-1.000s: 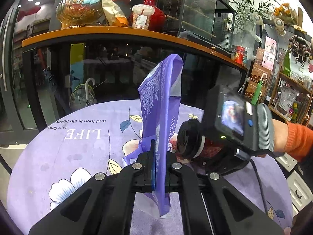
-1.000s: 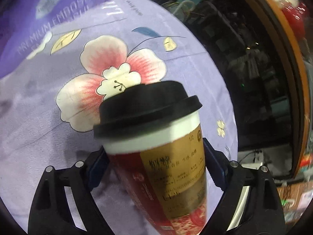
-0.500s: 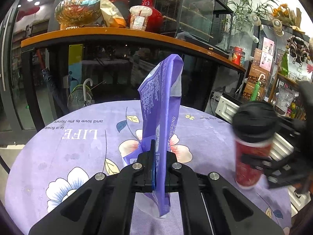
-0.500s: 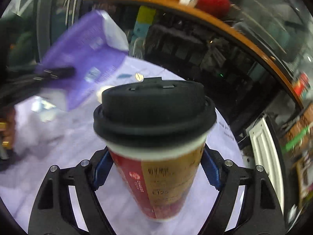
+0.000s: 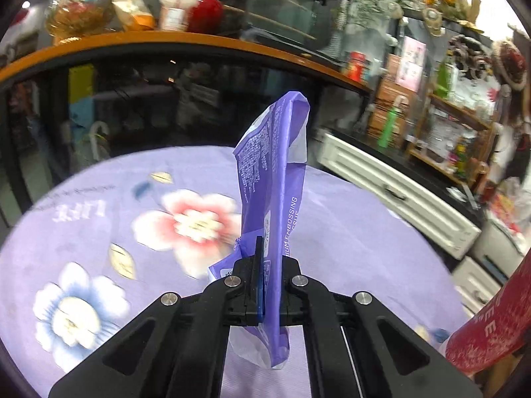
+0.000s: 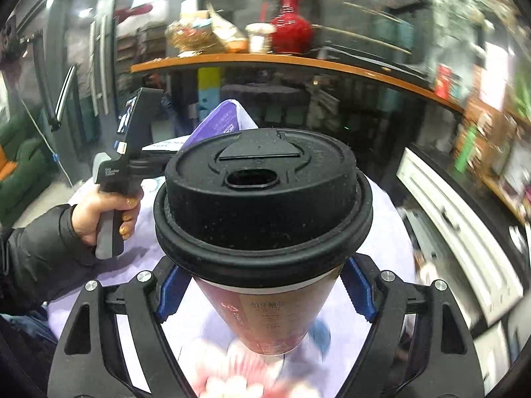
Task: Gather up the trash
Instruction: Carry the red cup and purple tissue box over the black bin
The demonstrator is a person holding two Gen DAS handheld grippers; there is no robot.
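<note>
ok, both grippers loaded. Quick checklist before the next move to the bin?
1. Left gripper shut on the purple wrapper: ok.
2. Right gripper clamped on the paper cup: ok.
3. Black lid seated on cup: ok; sip hole open.
4. Cup upright: ok.
5. Liquid left in cup: cannot tell.
6. Bin in view: not ok, neither camera shows one.

Round table (image 5: 348,232) w/ lilac floral cloth, centre of left-wrist frame.
Cloth (image 5: 99,238) printed w/ pink flower mid-frame, blue-white flower lower left, leaves, "LIFE" lettering at left edge. Nothing seen lying flat on it; lower part hidden by gripper hardware.
</note>
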